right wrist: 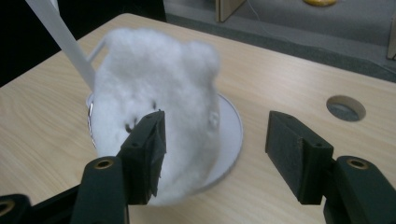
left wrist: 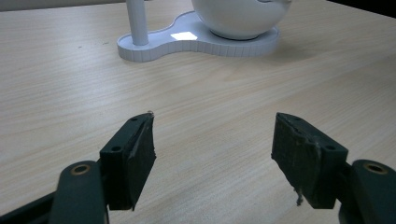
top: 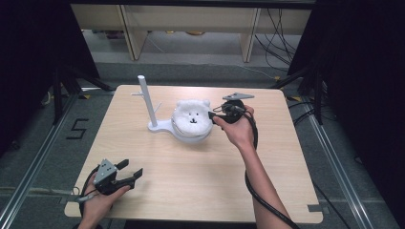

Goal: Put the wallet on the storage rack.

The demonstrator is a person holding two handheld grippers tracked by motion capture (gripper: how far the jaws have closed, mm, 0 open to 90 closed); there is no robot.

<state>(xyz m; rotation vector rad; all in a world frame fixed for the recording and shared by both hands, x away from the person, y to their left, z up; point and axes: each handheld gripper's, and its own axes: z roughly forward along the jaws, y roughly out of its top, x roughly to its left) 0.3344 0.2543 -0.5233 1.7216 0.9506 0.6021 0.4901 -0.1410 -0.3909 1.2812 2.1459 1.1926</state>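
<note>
High view: right hand-held gripper [top: 213, 116] gapes beside fluffy bear [top: 192, 115].

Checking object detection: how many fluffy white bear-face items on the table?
1: the fluffy bear-face cover sits on the round bowl of the white stand, mid-table, just ahead of the open right gripper.

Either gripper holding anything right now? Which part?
Nothing held. Right gripper is open beside the fluffy bear; left gripper is open over bare table.
</note>
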